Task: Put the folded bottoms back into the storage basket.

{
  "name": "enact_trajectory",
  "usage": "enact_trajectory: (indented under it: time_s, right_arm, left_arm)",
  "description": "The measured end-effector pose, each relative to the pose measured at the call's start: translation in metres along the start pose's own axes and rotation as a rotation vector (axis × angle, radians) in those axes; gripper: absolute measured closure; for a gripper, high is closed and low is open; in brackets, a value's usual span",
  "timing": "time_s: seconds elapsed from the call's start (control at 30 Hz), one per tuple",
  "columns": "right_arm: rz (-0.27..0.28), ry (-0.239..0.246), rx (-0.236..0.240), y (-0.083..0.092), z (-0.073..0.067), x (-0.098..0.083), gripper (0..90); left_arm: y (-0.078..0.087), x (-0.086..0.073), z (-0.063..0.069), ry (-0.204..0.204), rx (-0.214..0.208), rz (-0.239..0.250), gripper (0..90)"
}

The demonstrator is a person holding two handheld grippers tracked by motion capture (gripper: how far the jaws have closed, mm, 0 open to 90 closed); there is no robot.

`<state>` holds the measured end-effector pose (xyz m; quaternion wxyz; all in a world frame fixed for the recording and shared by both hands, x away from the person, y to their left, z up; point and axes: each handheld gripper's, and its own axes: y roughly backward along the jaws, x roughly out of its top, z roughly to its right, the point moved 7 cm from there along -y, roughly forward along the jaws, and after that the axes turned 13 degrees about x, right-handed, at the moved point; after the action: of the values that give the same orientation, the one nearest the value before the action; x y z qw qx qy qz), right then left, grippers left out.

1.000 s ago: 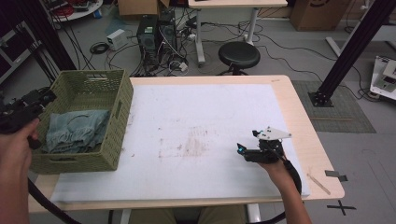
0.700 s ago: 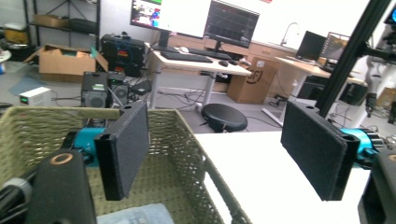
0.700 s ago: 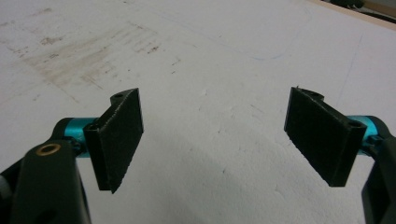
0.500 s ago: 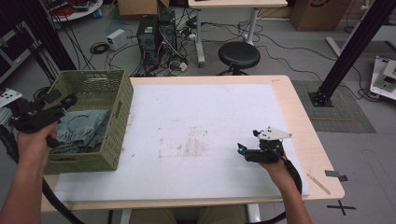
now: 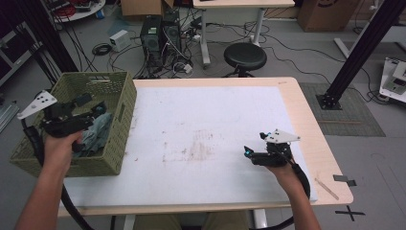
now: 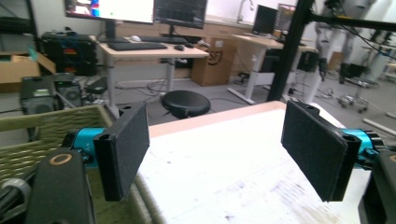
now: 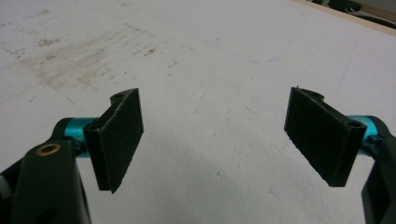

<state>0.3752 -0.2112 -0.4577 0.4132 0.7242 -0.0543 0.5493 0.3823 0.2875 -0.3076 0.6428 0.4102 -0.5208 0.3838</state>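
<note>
A green woven basket [image 5: 112, 158] stands at the table's left end with a grey-blue cloth [image 5: 98, 132] lying in it. My left gripper [image 5: 91, 105] hovers over the basket, its jaws pointing toward the table's middle. They have just been opening and stand wide, with nothing between them [image 6: 215, 144]; the basket rim [image 6: 46, 121] shows below the left jaw. My right gripper [image 5: 253, 143] rests low over the white mat [image 5: 206, 120] at the front right. It is open and empty [image 7: 215, 135], above the bare mat [image 7: 210, 70].
The mat has a brownish smudge [image 5: 198, 151] near its centre. A wooden table edge [image 5: 330, 167] borders the mat on the right. Beyond the far edge stand a black stool [image 5: 245, 56], computer towers [image 5: 160, 36] and tangled cables. A black frame post [image 5: 356, 52] rises at the right.
My left hand has moved right, from outside the basket's left side to above it. Its jaws look wider apart. The right hand has stayed still.
</note>
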Motion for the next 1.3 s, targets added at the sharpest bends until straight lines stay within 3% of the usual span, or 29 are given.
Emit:
enact_trajectory:
  time_s: [0.2, 0.83, 1.13, 1.3]
  right_arm:
    - [-0.001, 0.007, -0.004, 0.002, -0.001, 0.001, 20.4]
    - [-0.002, 0.023, 0.001, -0.001, -0.005, 0.005, 20.4]
    - [0.002, 0.024, -0.001, 0.000, -0.004, 0.005, 20.4]
    - [0.002, 0.024, -0.002, 0.001, -0.004, 0.005, 20.4]
  left_arm:
    - [-0.011, -0.008, 0.028, -0.019, -0.072, -0.003, 23.6]
    - [-0.040, -0.034, 0.092, -0.085, -0.204, -0.026, 23.7]
    - [-0.055, -0.061, 0.130, -0.131, -0.276, -0.066, 23.9]
    - [-0.063, -0.078, 0.142, -0.145, -0.280, -0.080, 24.8]
